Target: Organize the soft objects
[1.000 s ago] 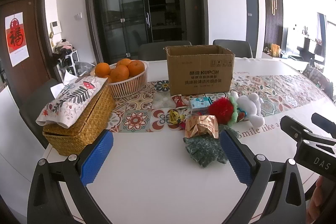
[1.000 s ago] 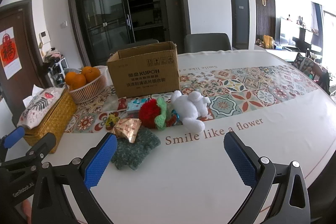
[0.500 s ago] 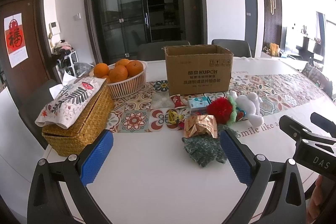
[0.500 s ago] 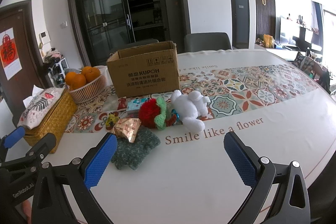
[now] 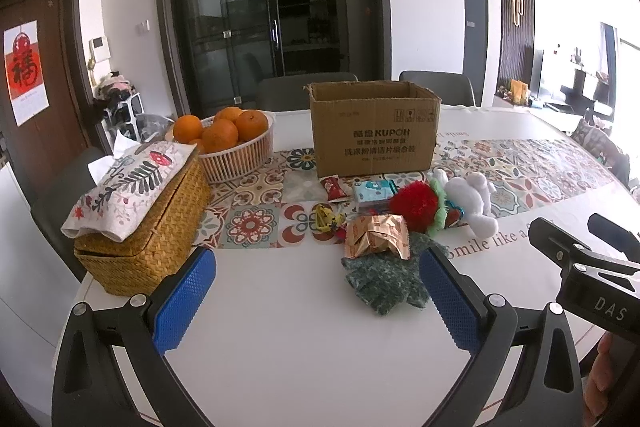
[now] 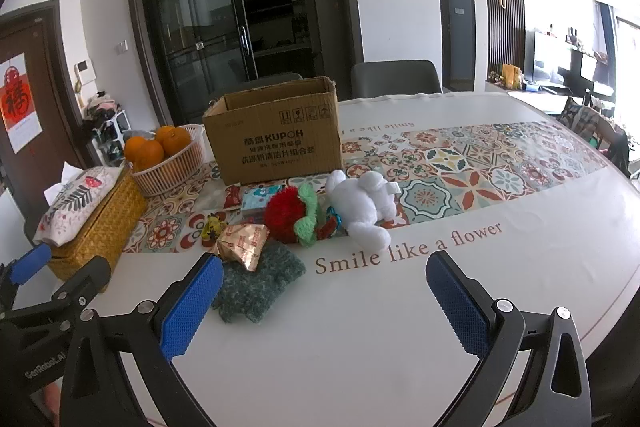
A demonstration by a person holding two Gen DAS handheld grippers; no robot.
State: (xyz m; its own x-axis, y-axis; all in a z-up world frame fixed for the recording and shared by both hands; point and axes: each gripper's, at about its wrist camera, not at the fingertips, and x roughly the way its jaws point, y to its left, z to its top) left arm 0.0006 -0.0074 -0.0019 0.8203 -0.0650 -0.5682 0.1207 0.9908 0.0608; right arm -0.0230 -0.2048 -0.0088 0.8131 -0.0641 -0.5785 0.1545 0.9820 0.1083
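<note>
Both my left gripper [image 5: 316, 297] and right gripper [image 6: 324, 301] hang above the white worktop [image 6: 360, 339], fingers spread wide, grasping nothing. The cardboard box [image 5: 374, 129] stands open-topped on the patterned runner. In front of the box lie 3 soft items: a white plush toy [image 6: 362, 203], a red pompom [image 6: 284, 213] to its left, and a dark green knitted cloth [image 5: 380, 279] nearest me, partly under a gold foil packet [image 5: 376, 237]. Left of the box sits a basket of oranges [image 5: 228, 141].
</note>
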